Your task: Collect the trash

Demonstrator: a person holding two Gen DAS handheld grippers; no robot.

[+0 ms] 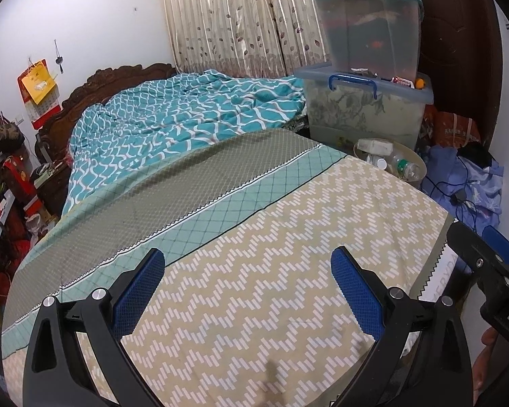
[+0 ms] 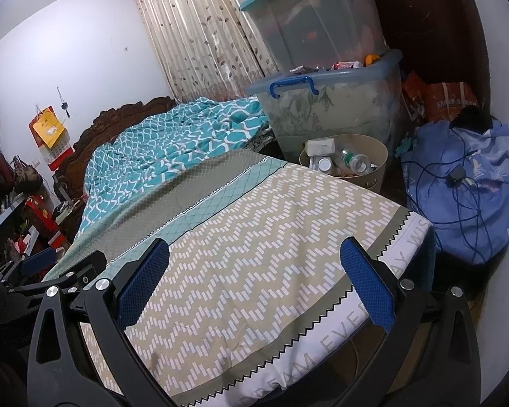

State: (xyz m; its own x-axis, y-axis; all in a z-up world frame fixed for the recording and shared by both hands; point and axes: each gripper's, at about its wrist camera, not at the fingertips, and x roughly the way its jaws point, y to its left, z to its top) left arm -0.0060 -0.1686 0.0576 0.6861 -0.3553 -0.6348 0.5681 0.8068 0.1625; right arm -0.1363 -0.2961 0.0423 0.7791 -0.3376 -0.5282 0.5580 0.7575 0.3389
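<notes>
A beige round trash bin (image 2: 373,173) stands on the floor past the bed's far corner, holding a clear plastic bottle (image 2: 354,162), a white box (image 2: 319,146) and small jars. It also shows in the left wrist view (image 1: 417,169). My left gripper (image 1: 247,285) is open and empty above the patterned bedsheet (image 1: 254,305). My right gripper (image 2: 254,281) is open and empty above the same sheet (image 2: 254,254) near the bed's foot corner. The right gripper shows at the right edge of the left wrist view (image 1: 492,264), and the left gripper at the left edge of the right wrist view (image 2: 51,271).
A teal quilt (image 1: 186,118) lies bunched at the bed's head. Stacked plastic storage bins (image 2: 332,101) stand behind the trash bin. A blue cloth bundle with cables (image 2: 465,186) lies on the floor at right. Cluttered shelves (image 1: 3,203) line the left.
</notes>
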